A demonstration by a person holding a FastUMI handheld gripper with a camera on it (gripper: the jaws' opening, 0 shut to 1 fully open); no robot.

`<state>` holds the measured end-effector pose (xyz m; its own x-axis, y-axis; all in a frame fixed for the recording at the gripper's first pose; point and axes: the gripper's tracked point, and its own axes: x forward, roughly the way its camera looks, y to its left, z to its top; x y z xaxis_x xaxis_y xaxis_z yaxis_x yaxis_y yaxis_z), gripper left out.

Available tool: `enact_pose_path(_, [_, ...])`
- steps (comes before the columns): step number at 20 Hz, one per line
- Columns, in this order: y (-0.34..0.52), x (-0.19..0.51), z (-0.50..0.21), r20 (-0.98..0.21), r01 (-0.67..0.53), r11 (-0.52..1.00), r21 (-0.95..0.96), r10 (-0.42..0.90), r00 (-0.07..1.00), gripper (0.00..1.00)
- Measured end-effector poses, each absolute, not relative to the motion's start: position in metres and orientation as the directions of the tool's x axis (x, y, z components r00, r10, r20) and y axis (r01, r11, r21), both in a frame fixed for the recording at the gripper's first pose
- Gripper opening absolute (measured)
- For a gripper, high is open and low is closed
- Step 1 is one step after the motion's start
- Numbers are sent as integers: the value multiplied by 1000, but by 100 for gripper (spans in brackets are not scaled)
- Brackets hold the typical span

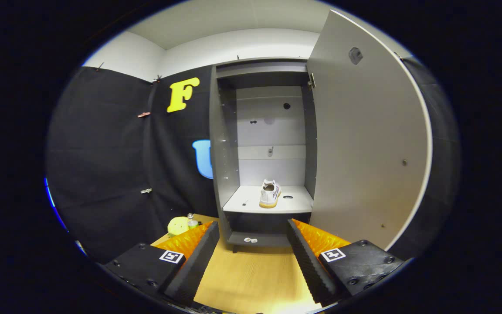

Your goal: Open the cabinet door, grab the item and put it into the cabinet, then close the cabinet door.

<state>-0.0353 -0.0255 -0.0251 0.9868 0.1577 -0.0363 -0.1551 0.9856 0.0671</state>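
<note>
A tall grey cabinet (225,144) stands ahead of the fingers with its door (364,144) swung wide open to the right. On the cabinet's shelf (244,201) rests a white shoe (270,193) with a tan sole, heel toward me. My gripper (253,229) is open and holds nothing; its fingers (196,261) sit well back from the cabinet, over the wooden floor (251,279). The shoe lies beyond the fingertips, roughly in line with the gap between them.
A yellow-green soft thing (178,226) and a small bottle (192,221) sit on the floor left of the cabinet, just past the left finger. A small white object (250,240) lies on the cabinet's bottom ledge. Black cloth walls the left side.
</note>
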Motion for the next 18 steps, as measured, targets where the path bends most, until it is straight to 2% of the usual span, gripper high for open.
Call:
enact_pose_path(4, [-60, -90, -44, -58, -214, 974, 77, 218, 974, 98])
enact_pose_path(7, [-102, -115, -40, -54, -213, 969, 128, 221, 974, 98])
enact_pose_path(12, [-192, -120, -18, -4, -117, 980, 159, 119, 993, 98])
enact_pose_path(18, [-273, -84, 5, 35, 19, 983, 185, -25, 999, 98])
